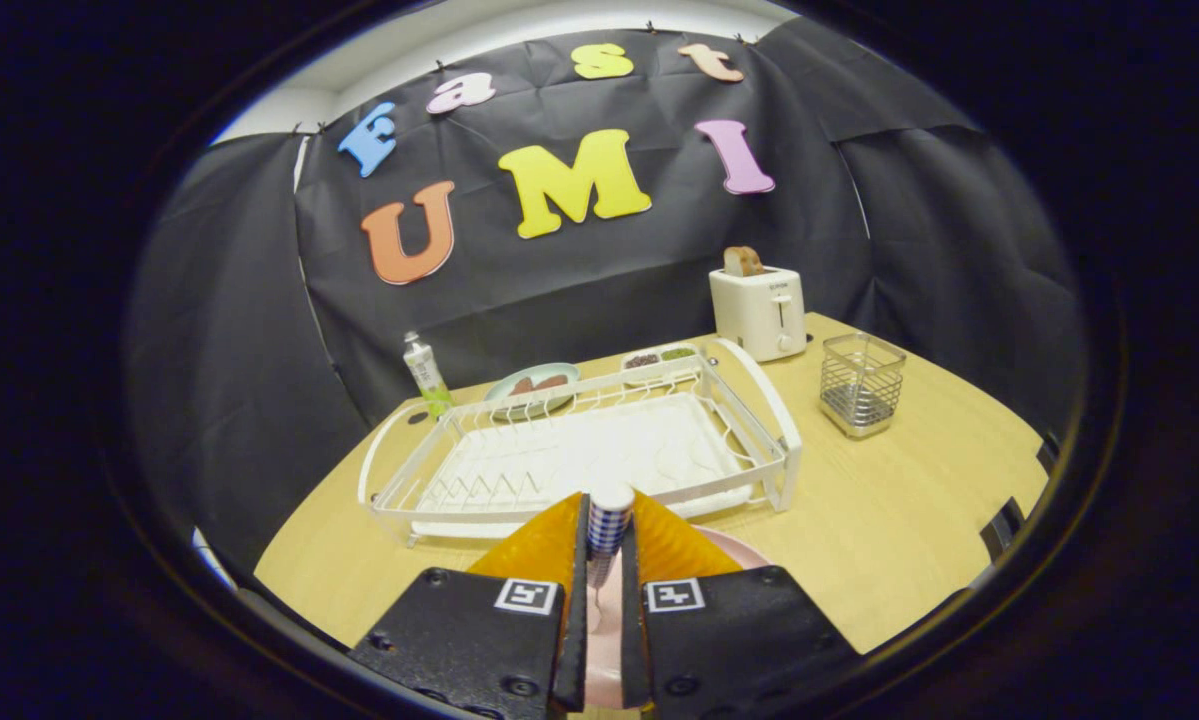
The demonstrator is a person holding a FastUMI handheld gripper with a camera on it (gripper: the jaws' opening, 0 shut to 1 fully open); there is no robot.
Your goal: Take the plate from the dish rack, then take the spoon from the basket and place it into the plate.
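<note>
My gripper (607,535) is shut on the spoon (609,520), whose blue-and-white patterned handle stands up between the two fingers. Under the fingers lies the pink plate (749,552) on the wooden table, mostly hidden by them, with its rim showing to the right. The white dish rack (759,395) stands just beyond the fingers and holds no dishes. The wire basket (861,384) stands to the right of the rack, with nothing showing inside it.
A white toaster (759,310) with a slice of bread stands behind the rack's right end. A green-capped bottle (425,373), a plate of food (534,385) and a small divided dish (659,358) sit behind the rack. The table's front right edge (999,530) is near.
</note>
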